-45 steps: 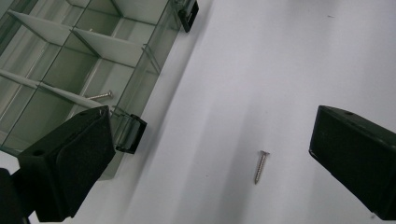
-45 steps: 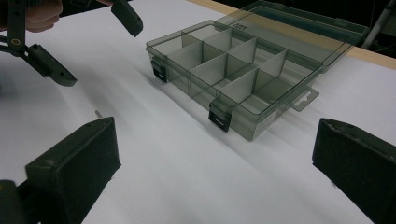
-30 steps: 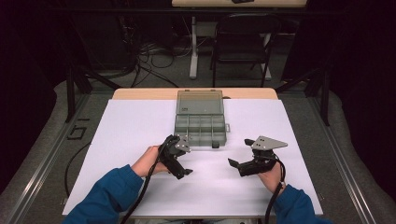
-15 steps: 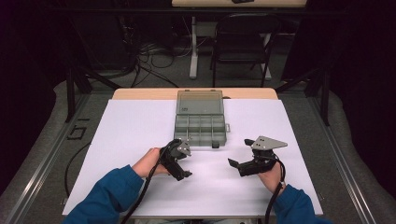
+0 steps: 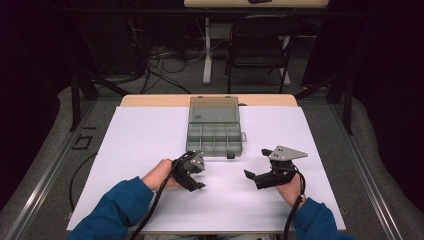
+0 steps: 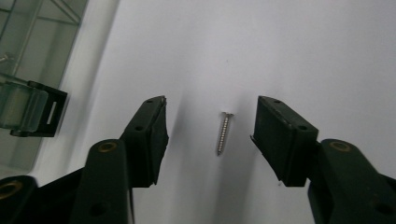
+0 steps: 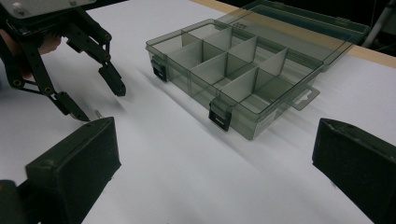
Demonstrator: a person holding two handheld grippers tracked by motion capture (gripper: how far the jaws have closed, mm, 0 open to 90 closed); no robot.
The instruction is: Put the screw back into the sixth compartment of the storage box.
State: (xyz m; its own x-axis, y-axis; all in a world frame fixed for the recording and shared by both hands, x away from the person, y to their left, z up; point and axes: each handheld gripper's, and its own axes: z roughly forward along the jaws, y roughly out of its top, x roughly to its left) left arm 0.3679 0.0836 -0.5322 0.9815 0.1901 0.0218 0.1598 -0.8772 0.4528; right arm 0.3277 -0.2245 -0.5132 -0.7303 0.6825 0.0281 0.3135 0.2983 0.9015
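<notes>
Jaws of the left gripper (image 6: 210,135) have been closing astride the screw (image 6: 223,133), pads not touching; box (image 5: 215,131) at twelve o'clock. Centre it, then pinch squarely.

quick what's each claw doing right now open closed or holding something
Left claw: open, jaws have just been closing around the screw on the table, not touching it.
Right claw: open, holding nothing.

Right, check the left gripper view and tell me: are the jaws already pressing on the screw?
No, the screw lies on the white table cover between the left gripper jaws, with a clear gap on each side.
</notes>
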